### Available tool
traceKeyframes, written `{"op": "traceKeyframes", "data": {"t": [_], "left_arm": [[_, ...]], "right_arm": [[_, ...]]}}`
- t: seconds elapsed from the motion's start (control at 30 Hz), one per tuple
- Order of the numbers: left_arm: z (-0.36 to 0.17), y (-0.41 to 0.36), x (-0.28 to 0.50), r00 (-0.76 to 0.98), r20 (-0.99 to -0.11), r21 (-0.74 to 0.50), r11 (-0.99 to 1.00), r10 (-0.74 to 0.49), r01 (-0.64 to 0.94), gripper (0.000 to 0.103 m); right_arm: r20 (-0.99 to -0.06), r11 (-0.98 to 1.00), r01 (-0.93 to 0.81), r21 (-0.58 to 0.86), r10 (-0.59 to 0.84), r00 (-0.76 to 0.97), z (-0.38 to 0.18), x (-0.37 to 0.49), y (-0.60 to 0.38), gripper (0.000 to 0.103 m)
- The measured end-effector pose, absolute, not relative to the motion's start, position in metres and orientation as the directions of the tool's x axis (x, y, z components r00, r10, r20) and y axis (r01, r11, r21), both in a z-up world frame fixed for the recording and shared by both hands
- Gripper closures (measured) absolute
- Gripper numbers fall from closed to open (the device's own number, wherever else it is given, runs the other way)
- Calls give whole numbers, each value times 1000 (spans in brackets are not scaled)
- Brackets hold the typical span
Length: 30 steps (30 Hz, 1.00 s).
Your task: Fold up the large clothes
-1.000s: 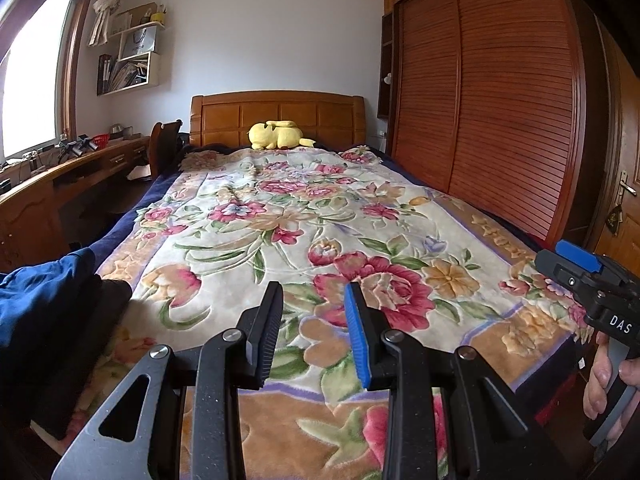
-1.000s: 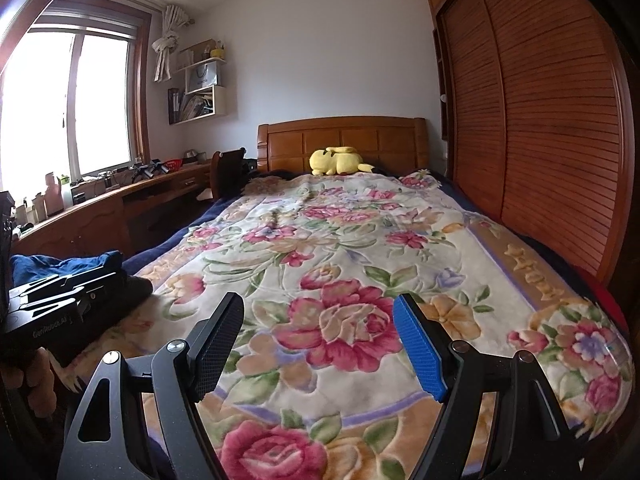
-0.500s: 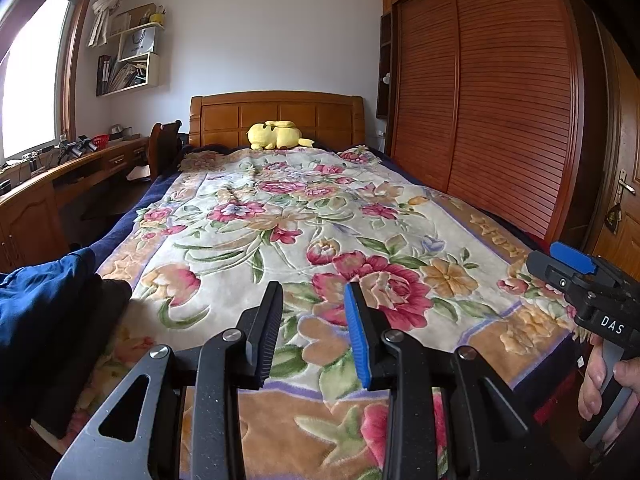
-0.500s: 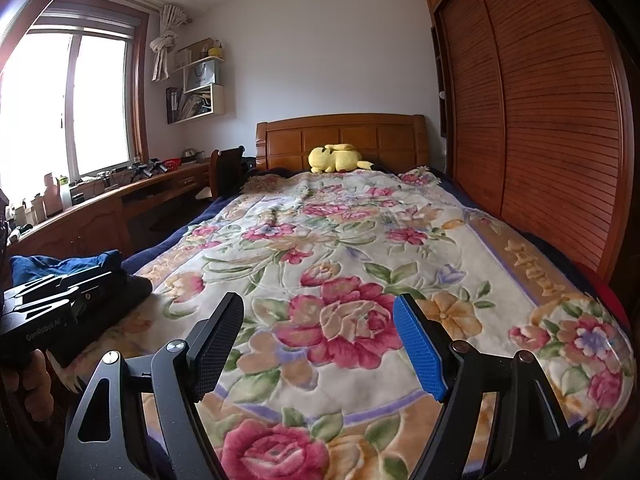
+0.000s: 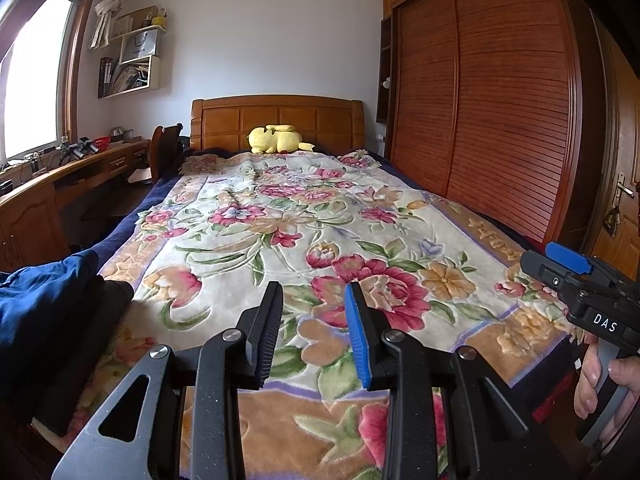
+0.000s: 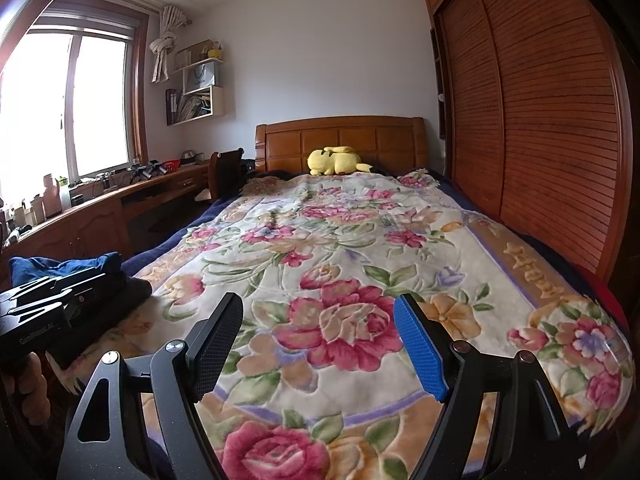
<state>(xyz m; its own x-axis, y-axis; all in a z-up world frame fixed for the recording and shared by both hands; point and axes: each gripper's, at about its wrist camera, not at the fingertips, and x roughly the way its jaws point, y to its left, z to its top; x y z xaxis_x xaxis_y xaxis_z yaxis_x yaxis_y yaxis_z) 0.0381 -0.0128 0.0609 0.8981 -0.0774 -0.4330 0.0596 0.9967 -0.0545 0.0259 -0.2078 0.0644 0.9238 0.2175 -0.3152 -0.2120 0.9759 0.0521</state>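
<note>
floral bed point(image 5: 248, 264), blue clothes point(image 5: 44, 300) left of left gripper point(image 5: 312, 332)

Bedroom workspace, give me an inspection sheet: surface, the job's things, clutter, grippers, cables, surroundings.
Surface: floral blanket spread flat over the bed.
Job's things: blue garment bunched on dark clothes at the bed's near left corner; not yet unfolded.
Clutter: yellow plush toy by the headboard.
Grippers: left gripper partly open, empty; right gripper wide open, empty; both above the blanket's near end.
Cables: nothing seen.
Surroundings: wooden wardrobe on the right, desk and window on the left, wall shelves.
</note>
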Motion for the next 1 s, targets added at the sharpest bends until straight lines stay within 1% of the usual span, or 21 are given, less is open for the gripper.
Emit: {"op": "traceKeyframes", "data": {"t": [1.0], "left_arm": [[64,-11,36,899,-430,-58,997,-77,57,70]], "right_arm": [[-307,973,-226,52,231,923,62,27,-207,22]]}}
